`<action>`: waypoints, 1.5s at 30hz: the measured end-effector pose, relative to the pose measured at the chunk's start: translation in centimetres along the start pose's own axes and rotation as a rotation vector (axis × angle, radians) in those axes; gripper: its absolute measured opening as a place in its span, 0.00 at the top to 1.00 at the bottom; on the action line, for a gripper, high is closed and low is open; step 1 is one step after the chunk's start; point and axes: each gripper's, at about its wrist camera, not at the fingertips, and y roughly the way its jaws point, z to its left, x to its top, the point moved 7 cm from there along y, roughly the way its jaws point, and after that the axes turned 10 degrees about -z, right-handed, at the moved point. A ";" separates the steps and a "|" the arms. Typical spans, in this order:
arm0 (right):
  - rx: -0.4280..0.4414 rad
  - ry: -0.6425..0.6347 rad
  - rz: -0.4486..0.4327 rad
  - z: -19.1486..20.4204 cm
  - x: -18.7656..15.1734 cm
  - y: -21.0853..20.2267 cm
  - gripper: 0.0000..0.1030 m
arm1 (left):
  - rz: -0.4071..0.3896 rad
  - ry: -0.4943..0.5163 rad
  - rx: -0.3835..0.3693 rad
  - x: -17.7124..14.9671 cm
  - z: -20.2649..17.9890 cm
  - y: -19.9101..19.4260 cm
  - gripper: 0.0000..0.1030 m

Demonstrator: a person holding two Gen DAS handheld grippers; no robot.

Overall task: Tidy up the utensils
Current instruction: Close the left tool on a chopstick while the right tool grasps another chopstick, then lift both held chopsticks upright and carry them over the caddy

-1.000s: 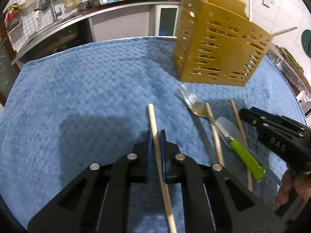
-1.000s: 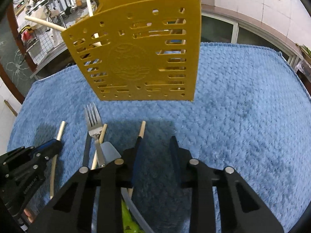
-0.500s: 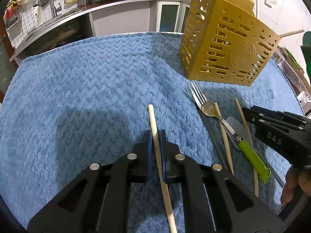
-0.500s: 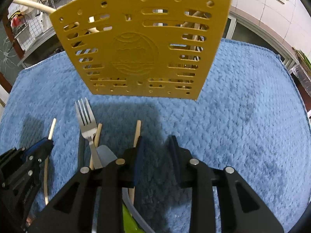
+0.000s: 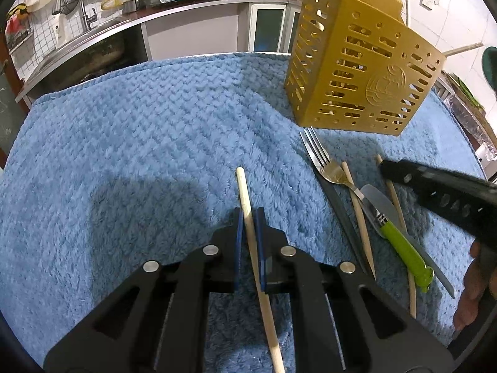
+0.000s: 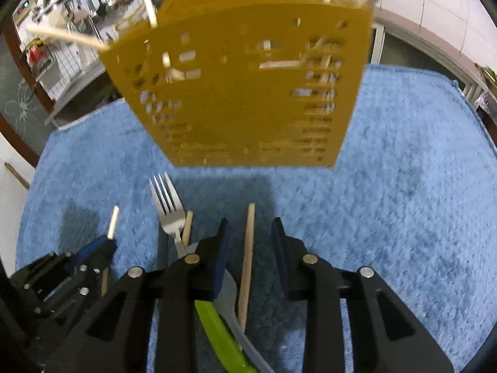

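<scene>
Utensils lie scattered on a blue towel (image 5: pixel 139 155) in front of a yellow perforated holder (image 5: pixel 357 77), which stands upright at the towel's far right in the left wrist view.

What has changed: a sec ago the right gripper (image 6: pixel 250 239) stood to the right of the rightmost loose chopstick (image 6: pixel 247 258); now we see that stick lying between its blue pads. Its jaws have just been closing a little, but there's still a gap on both sides, so it's partly open w/ nothing gripped. The right wrist view is blurred. We judge that this gripper is lining up its pick, not yet holding.

The left gripper (image 5: pixel 248 223) is nearly closed, clamped on a pale chopstick (image 5: pixel 245 192), same as a sec ago. The stick's tip pokes out ahead of the pads; whether it's lifted clear of the towel we can't tell. So one stick is in hand, a second is about to be taken, and both prob. go to the holder.

Counts, loose on the towel:
- fork (image 5: pixel 326 168): 1
- green-handled knife (image 5: pixel 400 245): 1
- wooden chopsticks: 2, plus the 1 in the left gripper
- dark thin piece (image 5: pixel 341 211) beside the fork: 1, kind unclear

In the holder: approx. 4 pale sticks poke out; exact no. hidden.
</scene>
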 end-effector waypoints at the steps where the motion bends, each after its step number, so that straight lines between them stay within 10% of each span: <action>1: -0.009 -0.005 0.011 0.1 -0.2 0.3 0.77 | 0.000 -0.002 -0.002 0.0 0.0 0.0 0.93; 7: -0.027 -0.039 0.011 1.0 -0.3 0.7 0.94 | 0.004 -0.007 -0.001 0.2 0.0 0.1 0.93; 24: 0.140 0.063 -0.152 -3.0 1.9 -4.1 0.94 | -0.116 -0.057 -0.054 2.8 -0.9 -3.8 0.95; 45: 0.132 -0.091 -0.577 -5.2 6.8 -16.3 0.94 | -0.342 -0.081 -0.144 6.8 -4.2 -10.0 0.96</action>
